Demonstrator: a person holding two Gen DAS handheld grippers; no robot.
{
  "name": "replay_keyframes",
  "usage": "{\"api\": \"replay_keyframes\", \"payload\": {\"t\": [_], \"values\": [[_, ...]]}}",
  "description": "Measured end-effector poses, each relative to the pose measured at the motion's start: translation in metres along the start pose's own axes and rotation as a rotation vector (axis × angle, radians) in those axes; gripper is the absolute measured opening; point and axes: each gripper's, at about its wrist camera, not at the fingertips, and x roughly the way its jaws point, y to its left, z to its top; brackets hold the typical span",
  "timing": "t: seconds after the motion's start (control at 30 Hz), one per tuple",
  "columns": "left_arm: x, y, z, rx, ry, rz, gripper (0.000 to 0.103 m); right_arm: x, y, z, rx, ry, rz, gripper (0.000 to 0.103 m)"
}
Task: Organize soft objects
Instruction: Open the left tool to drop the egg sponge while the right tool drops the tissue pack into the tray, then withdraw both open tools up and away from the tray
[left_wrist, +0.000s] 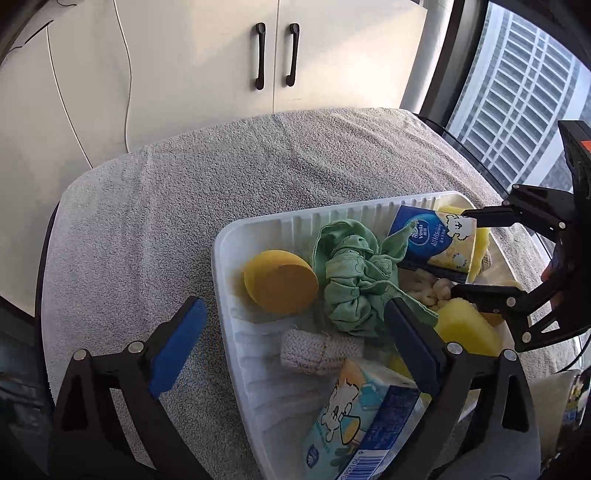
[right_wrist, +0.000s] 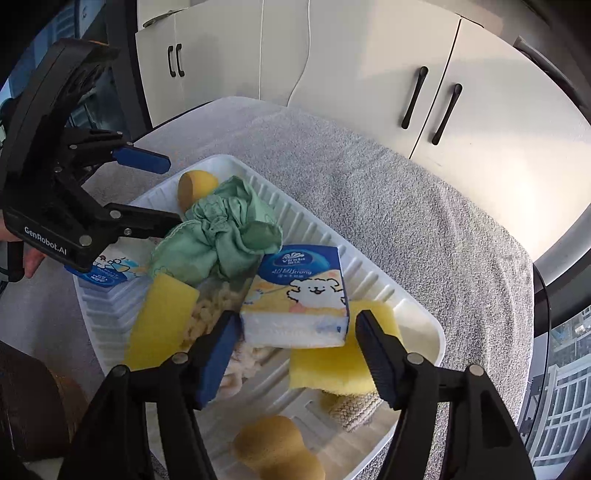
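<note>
A white ribbed tray (left_wrist: 225, 280) (right_wrist: 413, 314) on a grey towel holds soft items. A knotted green cloth (left_wrist: 354, 284) (right_wrist: 218, 240) lies in its middle. My left gripper (left_wrist: 293, 306) (right_wrist: 173, 192) is wide open and holds nothing; one finger is outside the tray's rim, the other beside the cloth. A blue and yellow tissue pack (right_wrist: 299, 295) (left_wrist: 432, 240) rests on a yellow sponge (right_wrist: 332, 365). My right gripper (right_wrist: 295, 317) (left_wrist: 465, 254) stands open around this pack, its pads a little off the sides. A second tissue pack (left_wrist: 354, 424) (right_wrist: 107, 269) lies at the tray's near end.
Also in the tray are a round yellow sponge (left_wrist: 280, 282), a woven beige pad (left_wrist: 317, 350), another yellow sponge (right_wrist: 162, 321), a cream fluffy piece (right_wrist: 207, 317) and a tan sponge (right_wrist: 277, 450). The towel (left_wrist: 184, 192) covers the table. White cabinets (left_wrist: 221, 55) stand behind, a window to one side.
</note>
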Motion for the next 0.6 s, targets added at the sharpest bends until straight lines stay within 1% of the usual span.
{"api": "replay_keyframes", "payload": {"t": [0.13,0.23,0.37,0.43,0.53,0.6], "values": [[-0.008,-0.001,0.0,-0.007,-0.011,0.016,0.103,-0.01,0.0,-0.003,0.008,-0.022,-0.009,0.078],[-0.022,-0.001,0.0,-0.017,-0.046,0.045,0.103,-0.023,-0.003,-0.005,0.023,-0.047,-0.018,0.083],[-0.051,-0.002,-0.002,-0.029,-0.129,0.118,0.103,-0.048,-0.011,-0.01,0.053,-0.086,-0.044,0.09],[-0.071,-0.004,-0.006,-0.041,-0.18,0.16,0.103,-0.063,-0.014,-0.015,0.076,-0.108,-0.065,0.099],[-0.102,-0.008,-0.014,-0.074,-0.239,0.217,0.103,-0.087,-0.019,-0.024,0.117,-0.143,-0.095,0.103],[-0.123,-0.016,-0.024,-0.085,-0.276,0.251,0.103,-0.106,-0.022,-0.032,0.156,-0.17,-0.122,0.103]]}}
